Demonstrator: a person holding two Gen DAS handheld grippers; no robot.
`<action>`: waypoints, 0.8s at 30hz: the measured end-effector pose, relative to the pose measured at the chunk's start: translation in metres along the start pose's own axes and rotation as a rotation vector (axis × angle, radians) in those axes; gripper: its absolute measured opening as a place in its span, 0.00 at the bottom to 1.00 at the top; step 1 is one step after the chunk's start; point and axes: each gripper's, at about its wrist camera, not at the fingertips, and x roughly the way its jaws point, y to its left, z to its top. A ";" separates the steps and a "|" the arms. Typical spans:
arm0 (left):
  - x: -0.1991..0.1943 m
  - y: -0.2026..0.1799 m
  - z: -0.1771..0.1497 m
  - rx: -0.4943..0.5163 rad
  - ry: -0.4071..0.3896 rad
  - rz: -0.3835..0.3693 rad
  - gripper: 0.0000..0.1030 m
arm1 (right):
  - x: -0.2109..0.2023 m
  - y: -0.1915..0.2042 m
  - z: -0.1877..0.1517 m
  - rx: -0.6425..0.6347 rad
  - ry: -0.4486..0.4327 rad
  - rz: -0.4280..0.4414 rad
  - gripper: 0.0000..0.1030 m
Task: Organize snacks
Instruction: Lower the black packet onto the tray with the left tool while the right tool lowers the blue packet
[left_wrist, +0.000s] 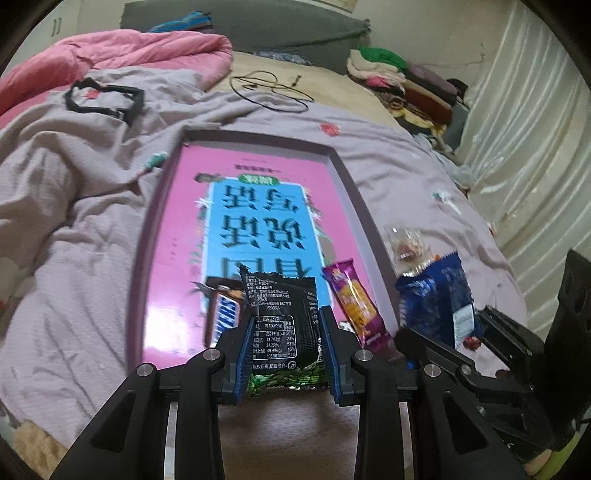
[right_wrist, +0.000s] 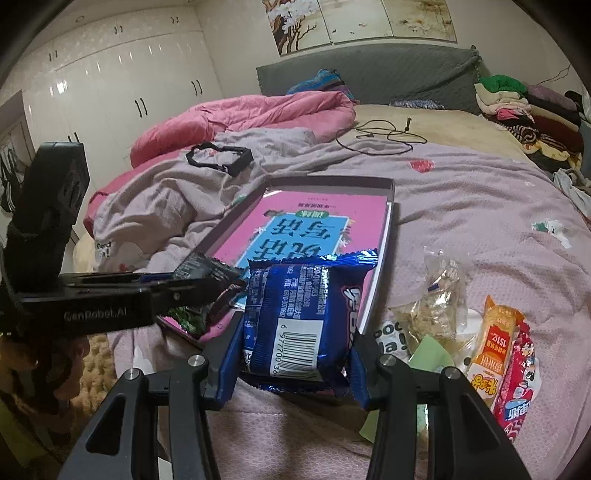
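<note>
My left gripper (left_wrist: 286, 326) is shut on a black and green snack packet (left_wrist: 284, 314), held over the near end of a shallow box lid (left_wrist: 364, 210) with a pink and blue printed floor. A Snickers bar (left_wrist: 223, 314) and a purple wafer stick (left_wrist: 356, 302) lie inside the lid. My right gripper (right_wrist: 295, 350) is shut on a blue foil snack pack (right_wrist: 299, 321), just right of the lid's near corner (right_wrist: 389, 206). In the right wrist view the left gripper (right_wrist: 207, 284) reaches in from the left with the black packet (right_wrist: 201, 271).
Loose snacks lie on the lilac bedspread to the right: a clear wrapped snack (right_wrist: 441, 295), an orange packet (right_wrist: 491, 336) and a red packet (right_wrist: 519, 376). A black frame (right_wrist: 221, 157), a cable (right_wrist: 380, 138) and a pile of folded clothes (right_wrist: 524, 107) lie farther back.
</note>
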 end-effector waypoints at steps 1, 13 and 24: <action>0.002 -0.002 -0.001 0.007 0.005 -0.002 0.32 | 0.001 -0.001 0.000 0.001 0.002 -0.003 0.47; 0.025 -0.003 -0.005 0.016 0.043 -0.010 0.33 | 0.008 -0.006 0.003 0.000 0.013 -0.012 0.47; 0.033 0.016 -0.005 -0.027 0.056 0.021 0.32 | 0.021 0.005 0.004 -0.049 0.048 -0.004 0.47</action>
